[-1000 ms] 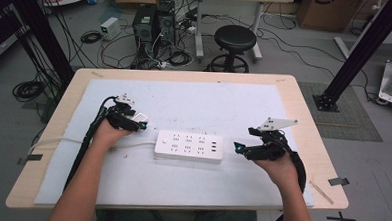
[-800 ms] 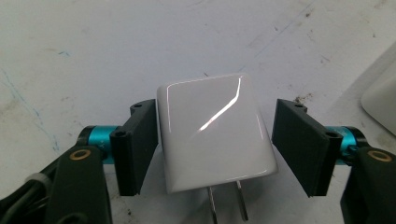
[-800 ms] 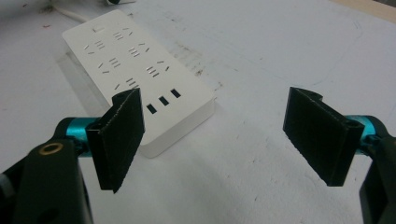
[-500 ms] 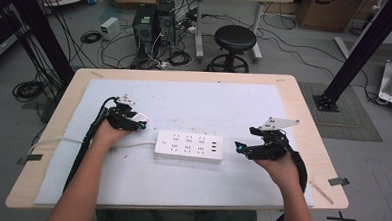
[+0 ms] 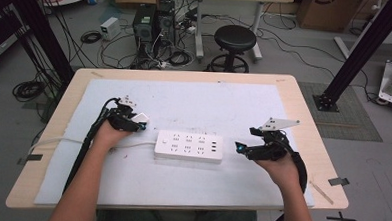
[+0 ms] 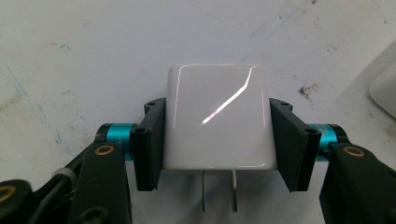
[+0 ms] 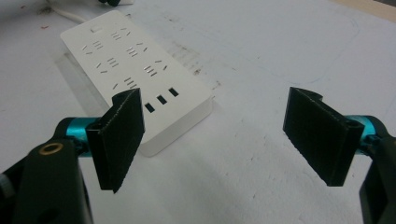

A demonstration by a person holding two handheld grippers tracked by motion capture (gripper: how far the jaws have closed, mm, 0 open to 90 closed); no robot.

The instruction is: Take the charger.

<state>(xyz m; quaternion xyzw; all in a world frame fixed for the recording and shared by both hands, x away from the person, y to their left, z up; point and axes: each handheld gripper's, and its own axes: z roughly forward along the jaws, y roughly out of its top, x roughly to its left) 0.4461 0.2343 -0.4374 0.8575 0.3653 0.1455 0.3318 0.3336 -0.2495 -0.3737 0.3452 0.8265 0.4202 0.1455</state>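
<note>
A white power strip lies in the middle of the white mat, its sockets and USB ports facing up. My left gripper sits just left of the strip, shut on a white plug adapter whose two metal prongs point back toward the camera. My right gripper hovers just right of the strip's USB end, open, with nothing between its black pads.
The strip's white cord trails left off the wooden table. A white mat covers most of the tabletop. A black stool, cables and computer cases stand on the floor beyond the far edge.
The left gripper with the adapter has shifted slightly toward the power strip. The right gripper has hardly moved.
</note>
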